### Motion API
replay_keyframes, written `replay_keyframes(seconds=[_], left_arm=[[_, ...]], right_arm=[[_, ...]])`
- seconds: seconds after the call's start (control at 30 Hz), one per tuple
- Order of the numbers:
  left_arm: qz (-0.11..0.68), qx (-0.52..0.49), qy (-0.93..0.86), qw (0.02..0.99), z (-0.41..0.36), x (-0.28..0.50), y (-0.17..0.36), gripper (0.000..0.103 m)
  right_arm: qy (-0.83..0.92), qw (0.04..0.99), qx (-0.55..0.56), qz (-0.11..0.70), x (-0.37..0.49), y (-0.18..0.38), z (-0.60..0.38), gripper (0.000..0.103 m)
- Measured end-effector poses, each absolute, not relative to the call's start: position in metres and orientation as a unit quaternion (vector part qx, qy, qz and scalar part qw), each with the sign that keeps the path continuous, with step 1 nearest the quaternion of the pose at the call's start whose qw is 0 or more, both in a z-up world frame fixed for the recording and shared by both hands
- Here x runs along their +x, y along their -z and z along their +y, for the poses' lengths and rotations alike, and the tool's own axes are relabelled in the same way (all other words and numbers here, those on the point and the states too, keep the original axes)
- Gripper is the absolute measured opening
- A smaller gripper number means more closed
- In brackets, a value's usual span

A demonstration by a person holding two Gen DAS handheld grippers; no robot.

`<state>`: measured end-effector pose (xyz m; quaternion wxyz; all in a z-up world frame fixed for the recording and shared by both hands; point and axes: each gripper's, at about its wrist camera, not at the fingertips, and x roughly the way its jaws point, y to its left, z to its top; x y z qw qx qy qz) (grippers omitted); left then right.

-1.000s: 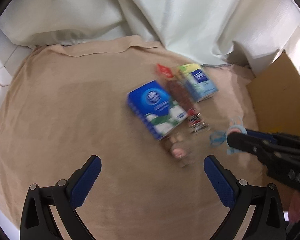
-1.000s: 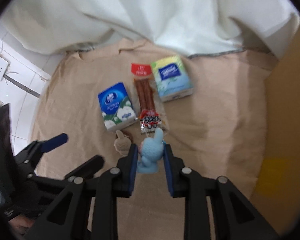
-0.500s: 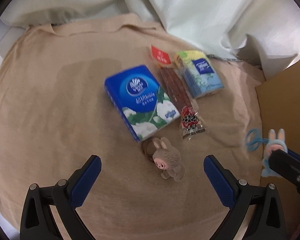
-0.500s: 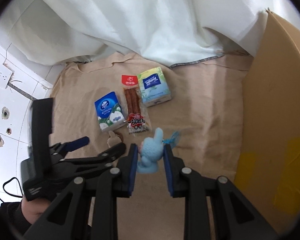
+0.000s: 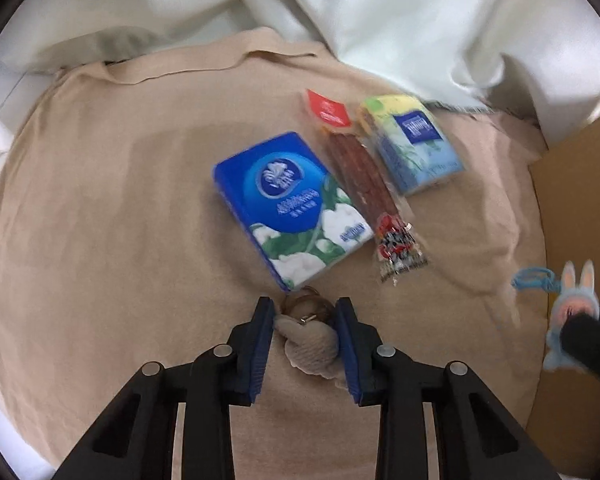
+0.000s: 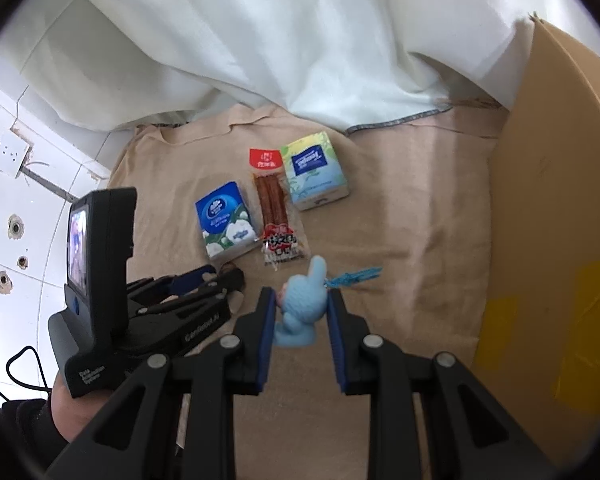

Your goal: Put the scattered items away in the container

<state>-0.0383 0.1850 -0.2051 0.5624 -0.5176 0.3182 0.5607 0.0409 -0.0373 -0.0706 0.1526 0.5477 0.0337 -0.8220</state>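
A beige plush bunny (image 5: 309, 344) lies on the tan cloth (image 5: 100, 220), and my left gripper (image 5: 304, 312) is shut on it, both blue pads touching its sides. My right gripper (image 6: 300, 300) is shut on a light-blue bunny toy (image 6: 300, 314), held above the cloth with its blue cord (image 6: 356, 274) trailing right. In the left wrist view the blue bunny toy (image 5: 572, 308) hangs at the far right by the cardboard box (image 5: 580, 200). A blue tissue pack (image 5: 288, 208), a sausage snack pack (image 5: 364, 184) and a green-blue tissue pack (image 5: 414, 144) lie side by side.
The cardboard box wall (image 6: 560, 200) stands tall along the right. White curtain (image 6: 300, 40) hangs behind the cloth. A person's hand (image 6: 68, 412) holds the left gripper (image 6: 204, 280) low at the left. A tiled wall with a socket (image 6: 10, 152) is at far left.
My left gripper went from wide open to shut around the beige plush bunny. The right gripper rose and drifted toward the box, still holding the blue bunny toy.
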Motion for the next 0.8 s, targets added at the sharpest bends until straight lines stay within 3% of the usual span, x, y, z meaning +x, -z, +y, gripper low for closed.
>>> replay_keyframes(seconds=[0.23, 0.33, 0.43, 0.73, 0.77, 0.8], left_arm=[[0.279, -0.537, -0.542, 0.583, 0.176, -0.056, 0.201, 0.030], [0.267, -0.531, -0.545, 0.591, 0.169, -0.062, 0.190, 0.016], [0.269, -0.519, -0.550, 0.597, 0.166, -0.063, 0.176, 0.014], [0.252, -0.540, -0.557, 0.578, 0.147, -0.081, 0.174, 0.017], [0.247, -0.543, -0.556, 0.579, 0.145, -0.082, 0.173, 0.021], [0.246, -0.547, -0.551, 0.580, 0.144, -0.082, 0.173, 0.032]], right_arm=[[0.824, 0.153, 0.545, 0.033, 0.042, 0.067, -0.037, 0.029], [0.825, 0.154, 0.543, 0.032, 0.043, 0.065, -0.038, 0.029], [0.827, 0.158, 0.539, 0.035, 0.045, 0.061, -0.040, 0.029], [0.821, 0.166, 0.545, 0.039, 0.047, 0.065, -0.042, 0.029], [0.821, 0.166, 0.545, 0.036, 0.047, 0.065, -0.041, 0.029], [0.820, 0.167, 0.546, 0.035, 0.047, 0.065, -0.042, 0.029]])
